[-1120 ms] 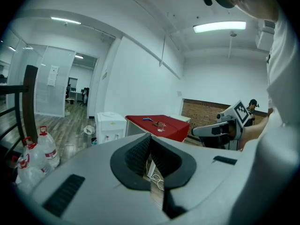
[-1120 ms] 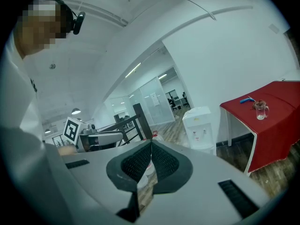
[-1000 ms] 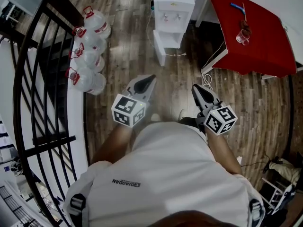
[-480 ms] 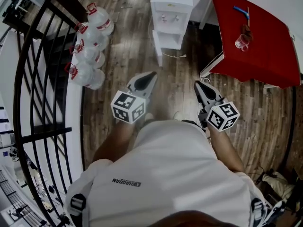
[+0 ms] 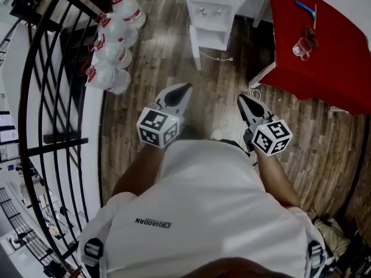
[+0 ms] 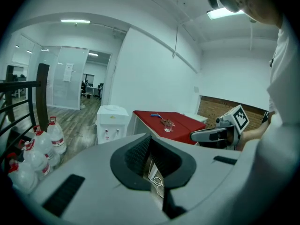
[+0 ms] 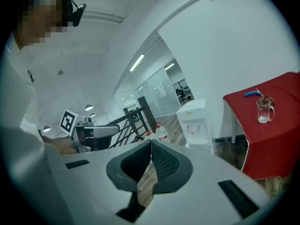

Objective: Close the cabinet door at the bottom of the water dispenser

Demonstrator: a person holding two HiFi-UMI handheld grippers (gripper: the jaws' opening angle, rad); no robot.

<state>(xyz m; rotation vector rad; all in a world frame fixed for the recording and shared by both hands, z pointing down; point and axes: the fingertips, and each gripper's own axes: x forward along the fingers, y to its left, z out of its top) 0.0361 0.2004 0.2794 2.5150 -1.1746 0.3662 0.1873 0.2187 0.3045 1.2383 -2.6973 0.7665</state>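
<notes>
The white water dispenser stands at the far end of the wooden floor, against the wall. Its bottom cabinet door is swung out to the left, and the white compartment behind it is exposed. My left gripper and right gripper are held side by side in front of my body. Both point toward the dispenser, well short of it. Both are shut and hold nothing. The left gripper view shows the dispenser beyond the closed jaws. It also appears in the right gripper view.
Several large water bottles stand at the left by a black railing. A red-covered table at the right carries a glass mug and a blue item. A white cable lies by the dispenser's base.
Both grippers have moved forward across the floor toward the dispenser, still shut. The dispenser and the red table have shifted up in the head view.
</notes>
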